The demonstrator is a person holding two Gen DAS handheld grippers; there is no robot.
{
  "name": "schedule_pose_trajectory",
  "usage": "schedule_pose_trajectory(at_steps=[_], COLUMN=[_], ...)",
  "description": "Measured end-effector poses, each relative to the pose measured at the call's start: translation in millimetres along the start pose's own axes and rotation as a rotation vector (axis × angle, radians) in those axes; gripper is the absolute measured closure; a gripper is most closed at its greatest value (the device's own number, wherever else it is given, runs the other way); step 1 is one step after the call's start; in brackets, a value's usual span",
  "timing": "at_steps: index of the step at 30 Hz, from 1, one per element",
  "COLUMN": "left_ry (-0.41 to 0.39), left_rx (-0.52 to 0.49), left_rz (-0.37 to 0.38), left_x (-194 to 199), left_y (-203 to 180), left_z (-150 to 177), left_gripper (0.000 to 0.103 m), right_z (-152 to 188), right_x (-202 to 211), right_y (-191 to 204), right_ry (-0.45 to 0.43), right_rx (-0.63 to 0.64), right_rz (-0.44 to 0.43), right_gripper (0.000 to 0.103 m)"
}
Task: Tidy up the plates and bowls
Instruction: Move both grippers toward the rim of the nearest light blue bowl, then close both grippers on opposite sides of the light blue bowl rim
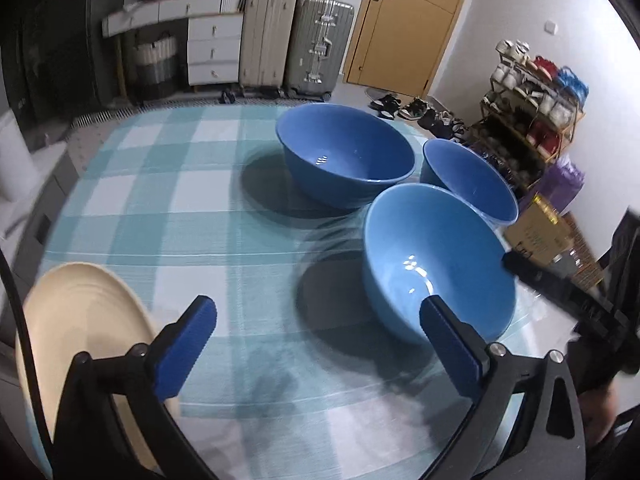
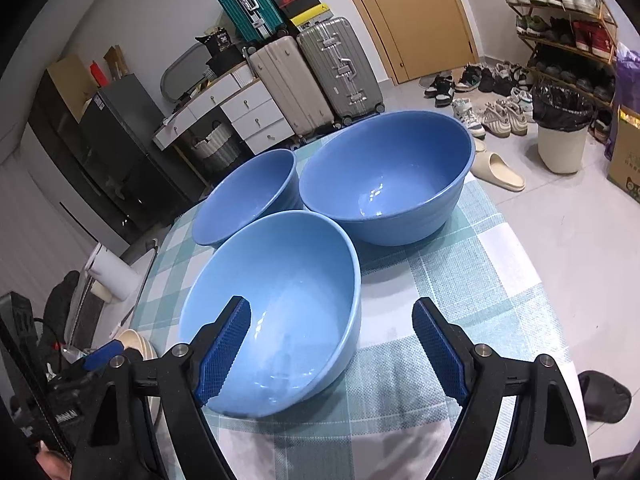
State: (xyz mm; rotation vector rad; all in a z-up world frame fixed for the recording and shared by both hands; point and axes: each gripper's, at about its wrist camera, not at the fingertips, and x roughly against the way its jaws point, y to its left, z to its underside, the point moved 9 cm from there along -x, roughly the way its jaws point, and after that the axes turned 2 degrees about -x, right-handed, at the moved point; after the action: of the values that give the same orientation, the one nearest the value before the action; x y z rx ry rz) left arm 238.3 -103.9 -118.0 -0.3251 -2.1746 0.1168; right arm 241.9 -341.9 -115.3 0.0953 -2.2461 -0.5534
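Three blue bowls stand together on the checked tablecloth (image 1: 160, 220): a pale one nearest (image 1: 436, 264), a big darker one (image 1: 348, 152) behind it and a smaller one (image 1: 468, 176) to the right. A cream plate (image 1: 80, 312) lies at the table's near left edge. My left gripper (image 1: 320, 332) is open and empty over bare cloth, between the plate and the pale bowl. My right gripper (image 2: 332, 344) is open, its left finger over the inside of the pale bowl (image 2: 276, 300) and its right finger outside, with the bowl's wall between the jaws and untouched. The big bowl (image 2: 384, 172) and small bowl (image 2: 248, 196) stand beyond.
The round table (image 2: 480, 280) ends just right of the bowls. A white paper roll (image 2: 112, 272) and the cream plate stack (image 2: 136, 344) sit at its left edge. Suitcases (image 2: 316, 76), a drawer unit, a waste bin (image 2: 560, 136) and a shoe rack stand on the floor beyond.
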Motion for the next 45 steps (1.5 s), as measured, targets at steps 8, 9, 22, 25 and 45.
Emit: schedule_pose_trajectory(at_steps=[8,9,22,25,45], left_ry=[0.095,0.114,0.189,0.227,0.265], left_rx=[0.035,0.031,0.104,0.095,0.046], left_rz=[0.028,0.029,0.123,0.151,0.206], left_x=[-35,-39,-62,-65,-38], left_y=[-15,-17,-27,-33,-44], left_z=[-12,-11,1,6,33], left_gripper=[0.0,0.0,0.032,0.052,0.071], right_z=[1,0,10,15,41], right_x=[-17,-20,-49,-51,-35], right_y=[-8,-9,-8,-6,-3], right_ry=[0.058,0.061,0.159,0.18,0.235], right_rx=[-0.046,-0.046,-0.057,-0.048,-0.024], right_rz=[0.006,0.012,0.019,0.028,0.03], right_gripper=[0.018,0.018,0.058,0.072,0.077])
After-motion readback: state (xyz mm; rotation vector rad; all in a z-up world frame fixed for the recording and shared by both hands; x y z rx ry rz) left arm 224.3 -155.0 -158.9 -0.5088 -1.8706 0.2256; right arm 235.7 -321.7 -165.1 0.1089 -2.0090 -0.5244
